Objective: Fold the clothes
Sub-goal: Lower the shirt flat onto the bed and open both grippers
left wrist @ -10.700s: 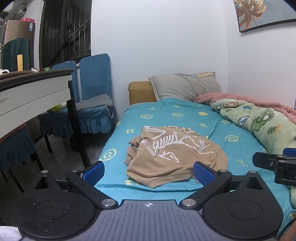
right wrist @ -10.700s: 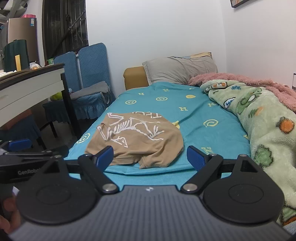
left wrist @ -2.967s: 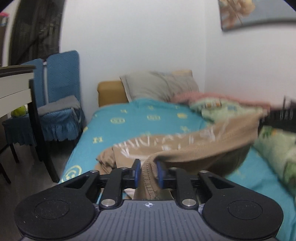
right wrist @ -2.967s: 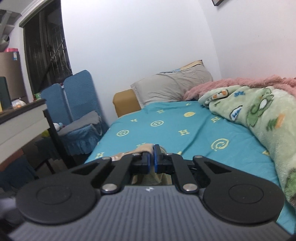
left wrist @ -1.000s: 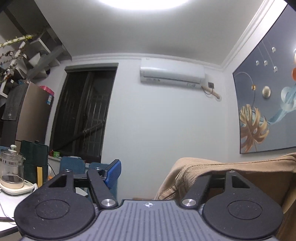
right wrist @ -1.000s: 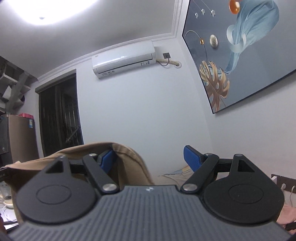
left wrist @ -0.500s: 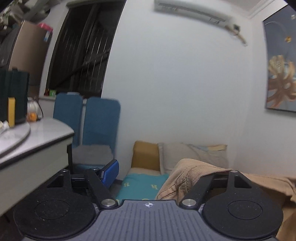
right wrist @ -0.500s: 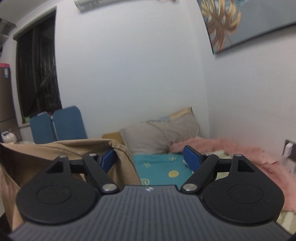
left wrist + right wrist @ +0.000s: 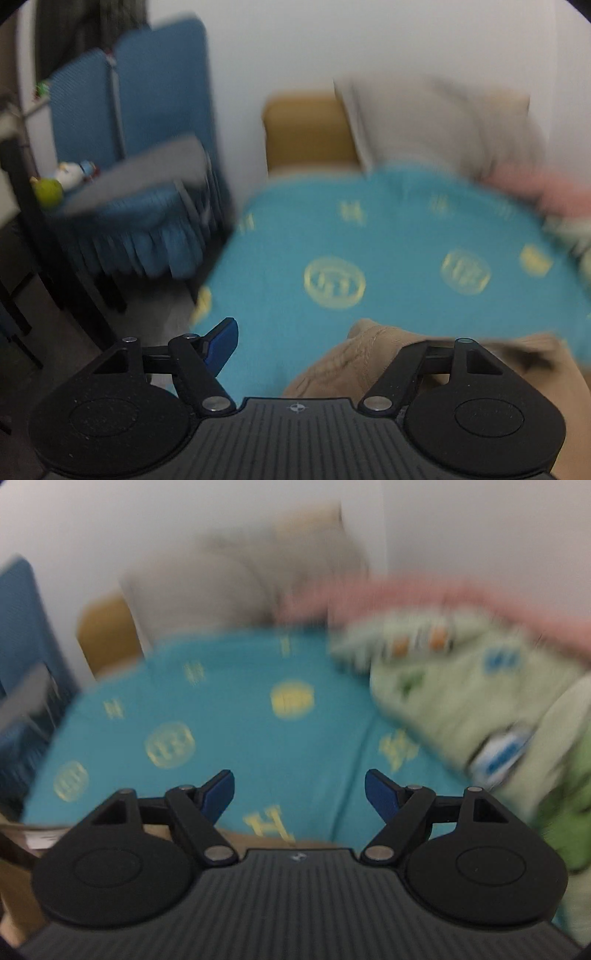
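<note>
Left wrist view, blurred: left gripper (image 9: pixel 314 343) spread wide, tan shirt (image 9: pixel 354 365) draped over its right finger above teal bed (image 9: pixel 332 236); right gripper (image 9: pixel 299 788) wide, empty; probably laying flat, smoothing next.

Shirt (image 9: pixel 373 354) on bed (image 9: pixel 388 266) near edge; chairs (image 9: pixel 147 147) left; pillow (image 9: pixel 436 122) behind.
</note>
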A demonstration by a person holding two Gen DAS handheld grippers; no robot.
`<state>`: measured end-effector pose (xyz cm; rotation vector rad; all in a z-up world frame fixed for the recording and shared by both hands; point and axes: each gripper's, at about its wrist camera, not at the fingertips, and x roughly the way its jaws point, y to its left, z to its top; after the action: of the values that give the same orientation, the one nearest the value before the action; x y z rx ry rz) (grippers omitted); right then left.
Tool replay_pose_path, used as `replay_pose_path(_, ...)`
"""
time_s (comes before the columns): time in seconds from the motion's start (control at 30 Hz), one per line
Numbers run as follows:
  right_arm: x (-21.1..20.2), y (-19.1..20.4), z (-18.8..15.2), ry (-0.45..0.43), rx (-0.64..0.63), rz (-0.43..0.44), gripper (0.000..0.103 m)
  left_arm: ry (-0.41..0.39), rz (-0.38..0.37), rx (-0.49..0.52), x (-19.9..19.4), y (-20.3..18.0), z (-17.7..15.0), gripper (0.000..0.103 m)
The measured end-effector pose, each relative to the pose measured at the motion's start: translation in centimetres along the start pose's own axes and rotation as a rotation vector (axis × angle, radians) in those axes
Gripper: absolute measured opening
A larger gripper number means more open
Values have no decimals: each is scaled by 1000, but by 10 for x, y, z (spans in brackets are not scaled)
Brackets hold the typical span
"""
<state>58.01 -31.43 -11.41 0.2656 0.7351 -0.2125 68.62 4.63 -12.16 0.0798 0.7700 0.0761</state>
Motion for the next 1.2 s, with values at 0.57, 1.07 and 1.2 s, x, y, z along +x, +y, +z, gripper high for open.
replay_pose_path(0.57,-58,11,-57,48,-57,173,80,64,-176,187,-49,-17,-12,103)
replay_pose_path(1.07,-267,-35,-177,-29,116,285,80,-70,-179,25,-253,21,-186,103)
replay_pose_path(1.2,-274,-36,-187,-36,105,296,80,-10,-212,-218,-255,76,-234,101)
